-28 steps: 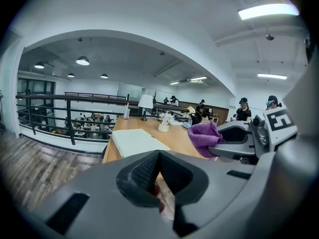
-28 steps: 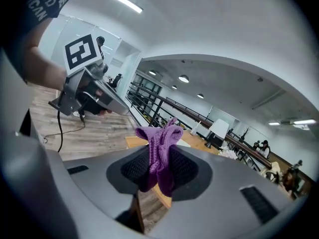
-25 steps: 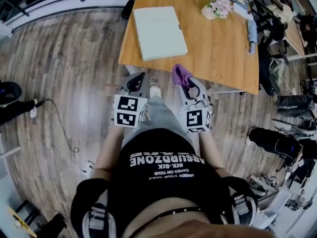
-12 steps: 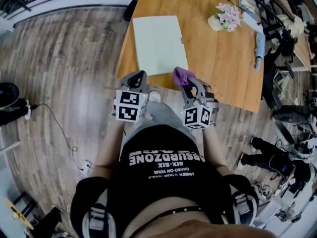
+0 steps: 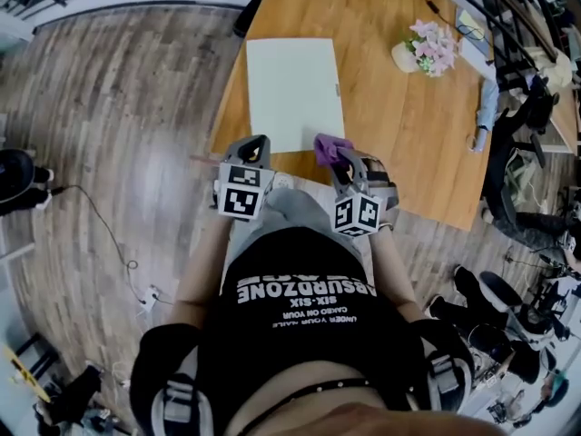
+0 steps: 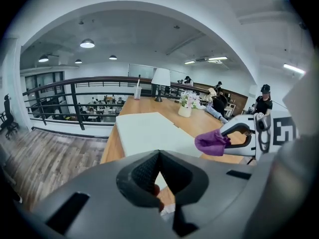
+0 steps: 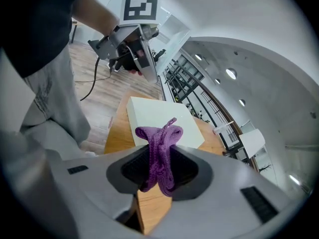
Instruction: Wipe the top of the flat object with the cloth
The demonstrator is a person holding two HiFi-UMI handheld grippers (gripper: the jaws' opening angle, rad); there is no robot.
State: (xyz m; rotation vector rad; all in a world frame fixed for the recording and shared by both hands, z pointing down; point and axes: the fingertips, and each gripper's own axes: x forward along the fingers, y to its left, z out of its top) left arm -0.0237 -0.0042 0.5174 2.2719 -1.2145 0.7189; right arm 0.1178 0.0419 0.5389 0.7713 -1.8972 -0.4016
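Head view — cloth [image 5: 329,147] near flat object [image 5: 294,89], flowers [image 5: 432,45] well apart

Purple cloth [image 5: 329,146], white flat object [image 5: 295,89]

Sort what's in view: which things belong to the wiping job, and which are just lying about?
In the job:
- purple cloth, clamped in the right tongs
- white flat board on the wooden table

Lying about:
- flower pot
- white lamp and cup at the table's far end
- left tongs, shut and empty, idle
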